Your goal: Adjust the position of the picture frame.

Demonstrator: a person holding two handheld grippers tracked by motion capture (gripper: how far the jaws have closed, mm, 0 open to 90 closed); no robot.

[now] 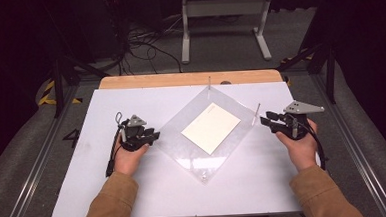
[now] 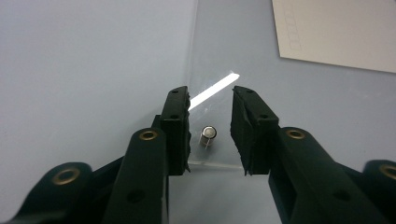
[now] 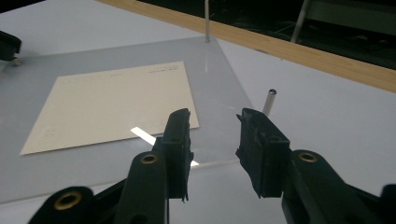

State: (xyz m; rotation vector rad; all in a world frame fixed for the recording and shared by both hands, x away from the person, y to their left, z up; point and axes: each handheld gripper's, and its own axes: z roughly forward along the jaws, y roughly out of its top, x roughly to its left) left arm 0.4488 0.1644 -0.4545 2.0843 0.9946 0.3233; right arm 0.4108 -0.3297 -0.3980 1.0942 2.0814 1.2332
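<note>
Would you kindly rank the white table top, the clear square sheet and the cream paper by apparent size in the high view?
1. White table top, plainly largest.
2. Clear square sheet, lying on it cornerwise.
3. Cream paper, lying within the sheet's outline.

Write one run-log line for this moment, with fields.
scene: clear square plastic sheet over cream paper | left gripper: open around small metal pin | right gripper: open, at sheet corner

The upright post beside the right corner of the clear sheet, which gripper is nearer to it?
Right. The right gripper sits just short of the post, which stands close beyond its right jaw. The left gripper is across the clear sheet, at its opposite corner.
</note>
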